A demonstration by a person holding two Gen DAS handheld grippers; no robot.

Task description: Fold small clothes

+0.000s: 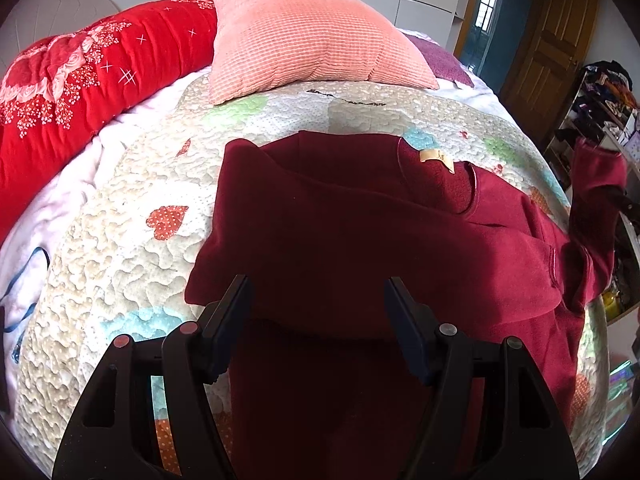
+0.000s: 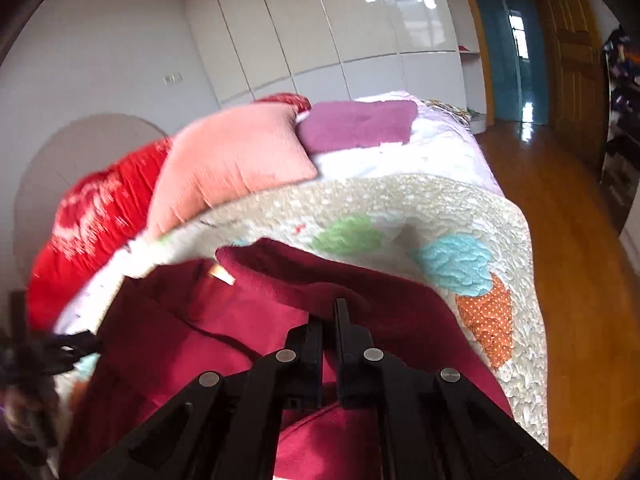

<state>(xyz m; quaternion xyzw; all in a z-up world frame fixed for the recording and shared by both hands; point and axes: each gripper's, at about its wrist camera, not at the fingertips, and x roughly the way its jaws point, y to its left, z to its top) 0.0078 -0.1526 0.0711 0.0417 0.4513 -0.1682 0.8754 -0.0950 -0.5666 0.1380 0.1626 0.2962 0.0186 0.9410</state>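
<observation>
Right hand-held gripper [image 2: 330, 312] has its jaws pressed together, apparently pinching a sleeve of the dark red top [image 1: 340, 216], which lies on the quilted bed [image 1: 120, 248]. Left hand-held gripper [image 1: 318, 292] hovers spread over the hem. Risks: the fleece could slip from the pinch, or the unpinned body could drag and bunch.

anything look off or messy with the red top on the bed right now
Yes. The dark red top is not lying flat: its right sleeve is lifted off the quilt, pinched in the right tongs. The left tongs hang open above the hem. No damage shows.
</observation>
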